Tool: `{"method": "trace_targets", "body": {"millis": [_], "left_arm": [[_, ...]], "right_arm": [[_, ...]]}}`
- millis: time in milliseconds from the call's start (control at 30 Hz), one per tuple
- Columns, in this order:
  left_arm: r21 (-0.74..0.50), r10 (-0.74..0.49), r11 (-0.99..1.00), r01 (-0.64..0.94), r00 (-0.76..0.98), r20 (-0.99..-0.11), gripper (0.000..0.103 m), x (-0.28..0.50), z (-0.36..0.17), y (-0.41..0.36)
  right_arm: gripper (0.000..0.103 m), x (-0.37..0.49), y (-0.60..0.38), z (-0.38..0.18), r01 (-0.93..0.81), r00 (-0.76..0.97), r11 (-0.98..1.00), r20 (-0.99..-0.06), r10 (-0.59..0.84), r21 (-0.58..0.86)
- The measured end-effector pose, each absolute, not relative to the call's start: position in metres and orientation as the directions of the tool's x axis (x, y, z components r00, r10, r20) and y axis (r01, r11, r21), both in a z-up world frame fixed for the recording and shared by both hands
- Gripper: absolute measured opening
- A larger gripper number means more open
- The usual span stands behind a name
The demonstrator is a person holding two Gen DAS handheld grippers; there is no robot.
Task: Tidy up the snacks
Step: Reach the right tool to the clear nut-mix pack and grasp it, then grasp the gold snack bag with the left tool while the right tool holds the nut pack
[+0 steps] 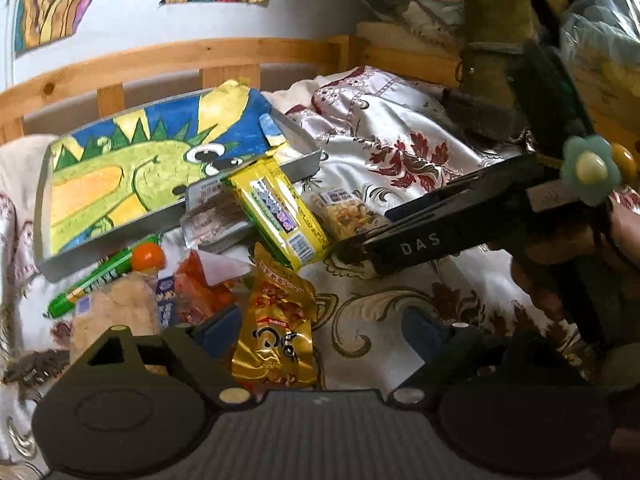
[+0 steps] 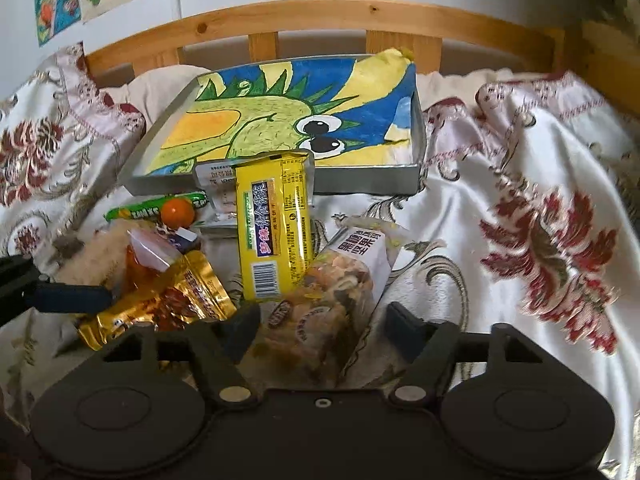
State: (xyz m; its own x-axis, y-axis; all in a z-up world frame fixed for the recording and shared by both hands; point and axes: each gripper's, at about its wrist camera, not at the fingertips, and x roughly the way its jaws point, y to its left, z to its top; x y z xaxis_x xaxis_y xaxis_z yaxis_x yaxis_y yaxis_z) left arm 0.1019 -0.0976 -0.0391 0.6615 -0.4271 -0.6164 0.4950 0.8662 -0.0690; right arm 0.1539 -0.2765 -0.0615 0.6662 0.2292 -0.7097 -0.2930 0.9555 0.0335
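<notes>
Glossy satin bedspread (image 2: 500, 168), cream with maroon and gold flowers, carries a heap of crinkly snack packets just in front of a shallow grey tray (image 2: 360, 184) lined with a crayon dragon drawing. A yellow foil packet (image 2: 274, 236) with a barcode leans on the tray's front wall. Beside it lies a clear nut bar packet (image 2: 332, 292), flanked by the half-closed right gripper (image 2: 320, 328); whether its pads press it, I cannot tell. Left of the tray's front, the left gripper (image 1: 320, 332) stands wide around a gold foil bag (image 1: 276, 320). Its neighbour reads "DAS".
</notes>
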Motion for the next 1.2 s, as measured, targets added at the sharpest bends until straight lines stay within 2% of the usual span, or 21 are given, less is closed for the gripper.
{"method": "trace_targets", "body": {"millis": [67,333,400,600,1033,1200], "left_arm": [[-0.094,-0.422,0.875,0.474,0.655,-0.626,0.089,0.106,-0.042,-0.096],[-0.172,-0.406,0.903,0.394,0.648,-0.644,0.077,0.122,-0.045,-0.086],[-0.178,-0.396,0.909,0.376,0.650,-0.649,0.070,0.123,-0.044,-0.086],[-0.216,-0.403,0.911,0.352,0.647,-0.647,0.062,0.124,-0.040,-0.082],[-0.414,-0.501,0.863,0.289,0.601,-0.623,0.062,0.136,-0.047,-0.066],[-0.425,-0.520,0.852,0.305,0.587,-0.621,0.062,0.136,-0.048,-0.070]], "right_arm": [[0.058,0.152,-0.276,-0.062,-0.301,0.662,0.953,-0.714,0.227,0.025],[0.055,0.151,-0.281,-0.062,-0.292,0.654,0.954,-0.715,0.249,0.066],[0.054,0.152,-0.281,-0.062,-0.291,0.654,0.954,-0.714,0.253,0.071],[0.048,0.145,-0.281,-0.060,-0.301,0.656,0.951,-0.709,0.258,0.068],[0.048,0.144,-0.284,-0.060,-0.294,0.651,0.951,-0.710,0.270,0.093],[0.048,0.145,-0.284,-0.060,-0.293,0.650,0.951,-0.710,0.271,0.095]]}}
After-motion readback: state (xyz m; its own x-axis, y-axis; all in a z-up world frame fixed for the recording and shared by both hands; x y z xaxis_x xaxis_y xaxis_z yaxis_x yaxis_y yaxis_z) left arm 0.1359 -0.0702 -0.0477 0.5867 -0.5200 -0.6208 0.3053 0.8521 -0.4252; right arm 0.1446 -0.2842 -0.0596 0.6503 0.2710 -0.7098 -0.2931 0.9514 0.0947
